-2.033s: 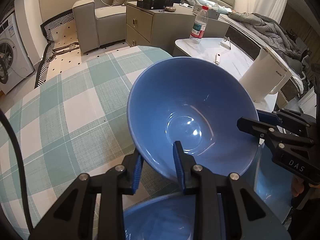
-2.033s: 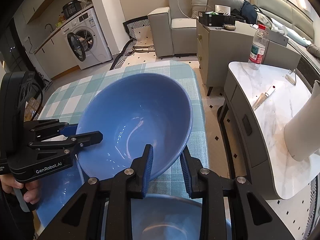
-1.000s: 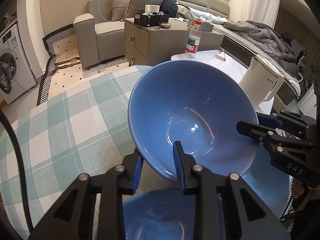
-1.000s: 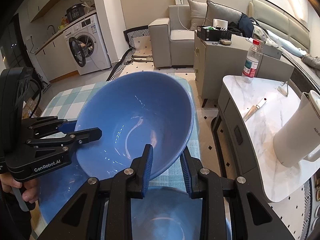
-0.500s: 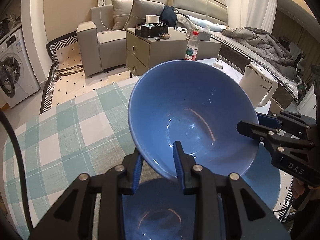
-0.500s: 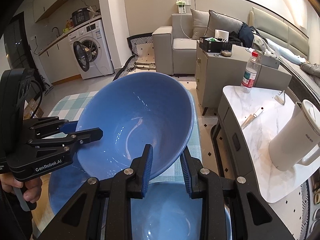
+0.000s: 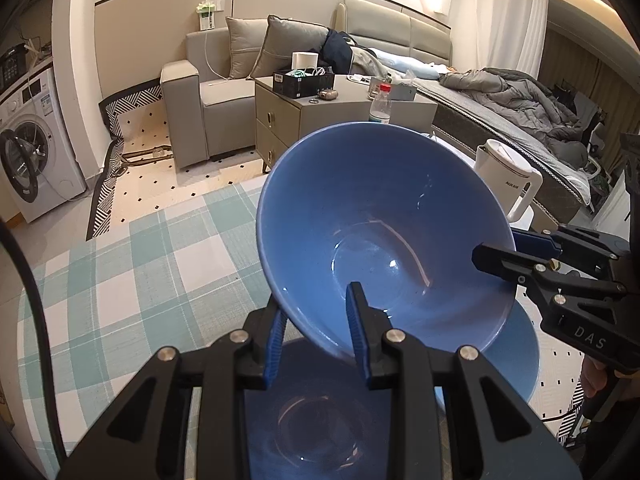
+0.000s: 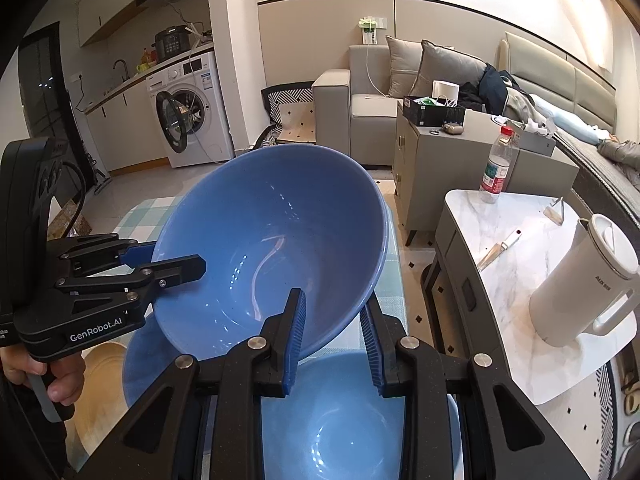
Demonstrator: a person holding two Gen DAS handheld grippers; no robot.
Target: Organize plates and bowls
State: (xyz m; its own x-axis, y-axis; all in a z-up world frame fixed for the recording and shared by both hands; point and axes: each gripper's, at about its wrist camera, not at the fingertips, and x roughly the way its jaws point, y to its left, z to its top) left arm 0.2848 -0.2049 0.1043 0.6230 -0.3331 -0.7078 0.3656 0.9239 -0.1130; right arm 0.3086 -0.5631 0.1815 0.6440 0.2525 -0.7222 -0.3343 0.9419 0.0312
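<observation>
The blue bowl (image 7: 384, 240) is held clear of the table, tilted, with its mouth toward both cameras. The left gripper (image 7: 316, 332) is clamped on the near rim; the right gripper (image 8: 334, 336) is clamped on the rim at the other side, one pad inside and one outside in each case. Directly below sits a second blue bowl (image 8: 352, 420) with a blue plate (image 7: 520, 344) beside it on the checked tablecloth (image 7: 120, 280). A pale yellow dish (image 8: 96, 392), possibly a plate, lies at the left edge of the right wrist view. Judgement: sorting is under way; the held bowl is not yet placed, and nesting it remains.
</observation>
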